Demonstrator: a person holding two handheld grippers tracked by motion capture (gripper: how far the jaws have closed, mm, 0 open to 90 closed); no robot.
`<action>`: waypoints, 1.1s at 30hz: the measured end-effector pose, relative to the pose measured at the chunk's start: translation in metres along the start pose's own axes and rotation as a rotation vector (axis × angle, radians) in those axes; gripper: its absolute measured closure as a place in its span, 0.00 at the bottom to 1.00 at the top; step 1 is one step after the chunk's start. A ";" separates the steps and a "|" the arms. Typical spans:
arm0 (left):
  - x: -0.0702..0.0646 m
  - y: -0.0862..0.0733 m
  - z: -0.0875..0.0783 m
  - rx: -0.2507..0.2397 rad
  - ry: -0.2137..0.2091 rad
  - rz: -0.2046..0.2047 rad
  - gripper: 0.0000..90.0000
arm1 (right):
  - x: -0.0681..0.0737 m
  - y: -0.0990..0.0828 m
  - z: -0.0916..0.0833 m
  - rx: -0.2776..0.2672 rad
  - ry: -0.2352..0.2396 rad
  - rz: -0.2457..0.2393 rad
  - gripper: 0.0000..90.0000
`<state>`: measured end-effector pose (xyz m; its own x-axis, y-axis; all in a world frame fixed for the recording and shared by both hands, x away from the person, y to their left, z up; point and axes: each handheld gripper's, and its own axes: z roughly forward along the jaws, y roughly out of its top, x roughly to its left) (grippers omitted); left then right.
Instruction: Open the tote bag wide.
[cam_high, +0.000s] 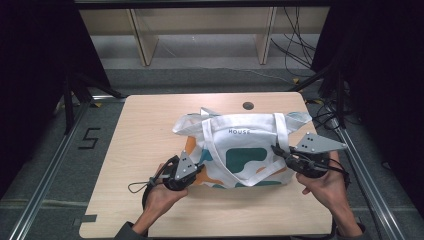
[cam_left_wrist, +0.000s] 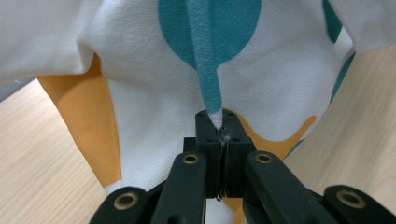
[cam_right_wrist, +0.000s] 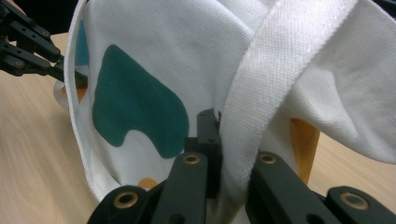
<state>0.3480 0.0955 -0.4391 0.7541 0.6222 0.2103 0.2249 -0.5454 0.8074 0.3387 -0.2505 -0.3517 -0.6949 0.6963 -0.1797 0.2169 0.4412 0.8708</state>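
Both hands sit nearest the camera, at the near edge of the table (cam_high: 125, 200), each holding a gripper against a tote bag (cam_high: 240, 150).

Left gripper (cam_high: 192, 161): at the bag's near-left corner. In the left gripper view (cam_left_wrist: 219, 126) its jaws are closed tight on a pinched fold of the cloth, with a teal ridge rising from between the pads. The left hand (cam_high: 160, 197) rests on the wood just near of the bag.

Right gripper (cam_high: 276, 148): at the bag's right side. In the right gripper view (cam_right_wrist: 215, 128) its jaws are closed on the cloth where a white strap (cam_right_wrist: 280, 60) crosses down over them. The right hand (cam_high: 327, 182) lies close to the table's right edge.

Bag: white with teal and orange patches, lying flat at the middle of the table, slightly toward the right. Its near hem lies between the two grippers; its far edge, with the straps, stops short of a round hole (cam_high: 248, 106) near the far edge of the table.

Open room: a wide strip of bare wood on the left, from the bag to the left edge. A band of bare wood runs along the near edge between the forearms. A narrower band lies far of the bag. On the right, the bag's far corner reaches close to the table's edge, so little bare wood is there.
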 end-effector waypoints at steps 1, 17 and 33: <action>0.000 -0.001 0.002 0.002 -0.003 0.003 0.98 | 0.001 0.001 0.000 0.003 -0.011 -0.026 0.98; -0.012 -0.012 0.018 0.005 -0.003 -0.003 0.97 | 0.017 -0.001 -0.012 0.049 0.006 -0.108 0.98; -0.031 -0.008 0.026 0.004 -0.021 0.083 0.97 | 0.010 -0.035 0.011 0.183 -0.034 -0.102 0.98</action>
<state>0.3388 0.0656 -0.4670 0.7831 0.5626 0.2650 0.1632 -0.5972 0.7853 0.3317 -0.2527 -0.3886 -0.6968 0.6601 -0.2805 0.2700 0.6038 0.7501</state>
